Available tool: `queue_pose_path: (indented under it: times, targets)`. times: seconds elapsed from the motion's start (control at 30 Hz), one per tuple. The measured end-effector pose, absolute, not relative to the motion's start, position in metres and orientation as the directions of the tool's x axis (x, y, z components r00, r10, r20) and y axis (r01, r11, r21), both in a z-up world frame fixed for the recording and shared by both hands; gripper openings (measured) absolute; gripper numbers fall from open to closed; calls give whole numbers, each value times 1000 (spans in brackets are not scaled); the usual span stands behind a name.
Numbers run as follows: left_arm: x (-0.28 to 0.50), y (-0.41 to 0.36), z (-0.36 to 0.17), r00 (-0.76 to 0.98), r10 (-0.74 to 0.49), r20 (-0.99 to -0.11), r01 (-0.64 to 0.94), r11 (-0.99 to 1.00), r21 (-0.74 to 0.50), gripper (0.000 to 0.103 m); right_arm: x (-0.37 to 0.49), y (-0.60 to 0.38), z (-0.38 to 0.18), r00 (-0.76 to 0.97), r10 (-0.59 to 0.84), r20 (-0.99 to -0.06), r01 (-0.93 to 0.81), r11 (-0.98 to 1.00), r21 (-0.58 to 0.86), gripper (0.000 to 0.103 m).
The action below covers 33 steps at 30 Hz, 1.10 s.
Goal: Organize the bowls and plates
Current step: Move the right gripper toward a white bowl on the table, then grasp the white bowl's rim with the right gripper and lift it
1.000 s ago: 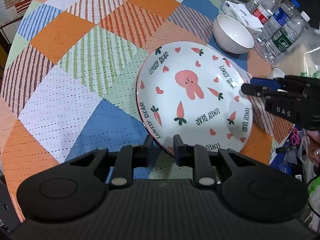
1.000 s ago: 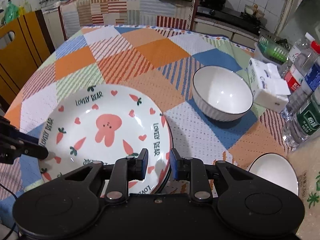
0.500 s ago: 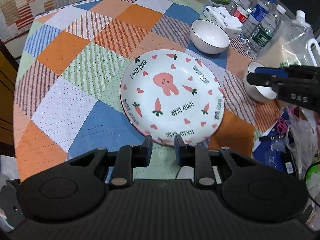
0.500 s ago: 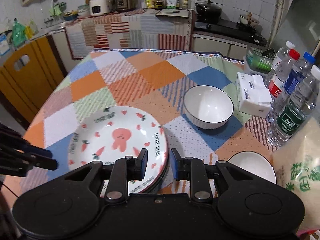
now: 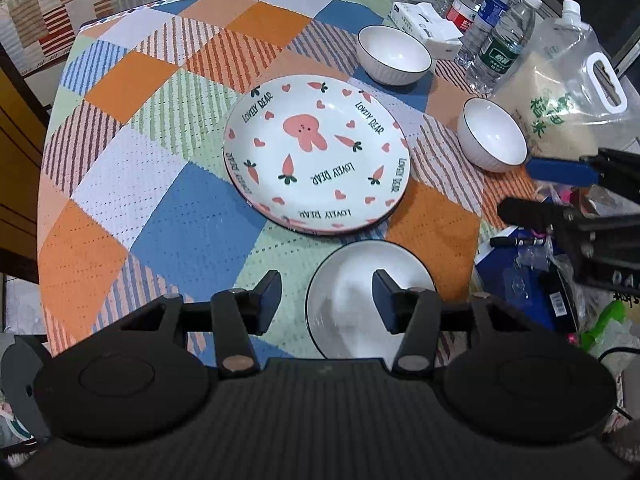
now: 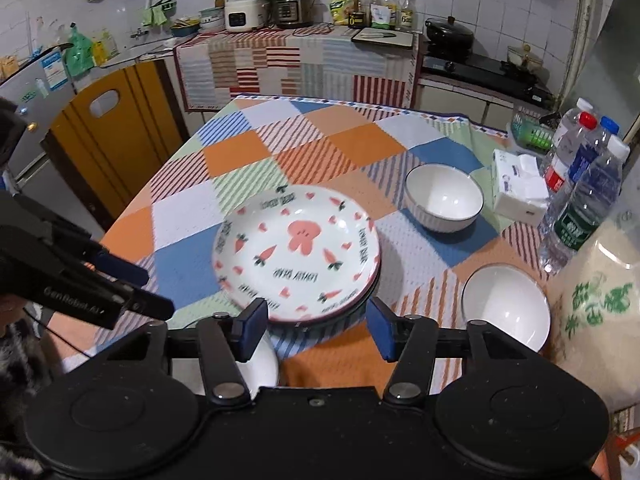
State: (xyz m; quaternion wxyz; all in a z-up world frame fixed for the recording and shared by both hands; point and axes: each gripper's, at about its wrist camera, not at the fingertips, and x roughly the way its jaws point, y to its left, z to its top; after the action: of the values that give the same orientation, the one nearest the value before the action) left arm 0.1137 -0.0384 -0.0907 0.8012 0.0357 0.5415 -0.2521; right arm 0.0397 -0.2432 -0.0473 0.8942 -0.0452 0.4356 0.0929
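Note:
A white plate with a pink rabbit and carrots (image 5: 316, 156) (image 6: 296, 252) lies mid-table on top of a dark-rimmed plate. Three white bowls stand around it: far (image 5: 394, 56) (image 6: 444, 198), right (image 5: 492, 134) (image 6: 506, 306), and near the front edge (image 5: 368, 300) (image 6: 262, 364). My left gripper (image 5: 326, 299) (image 6: 154, 290) hovers above the near bowl with its jaws opening and the pads touching nothing. My right gripper (image 6: 316, 330) (image 5: 520, 190) hangs above the plate's near rim, its jaws also opening, with nothing held.
Water bottles (image 5: 500, 44) (image 6: 580, 208), a tissue pack (image 6: 518, 192) and a bag of rice (image 5: 568, 92) crowd the table's right side. Clutter (image 5: 532, 272) lies past the right edge. A kitchen counter (image 6: 296, 60) stands behind the table, wooden furniture (image 6: 116, 136) to the left.
Both grippers have lifted up and drawn back from the rabbit plate's rim, and their jaws have spread apart. The near bowl has come into view under the left gripper.

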Motion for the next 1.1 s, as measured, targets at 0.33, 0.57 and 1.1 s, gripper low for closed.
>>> queue_pose_path:
  times: [0.33,0.57,1.1]
  targets:
    - [89,-39,-103,303,-315,-899,436,885,-163,67,15,-242,-72,545,167,-821,-222,974,51,69]
    - [87,-44,-129,259,-305,-917,434,885,-172,68,12,-238,-105,498,202,-843,-225,969,99,71]
    - [94,-53,-175,195,-266,-944,380,908,-177,33,24,-225,-173,418,228,-879,-233,963,139,54]
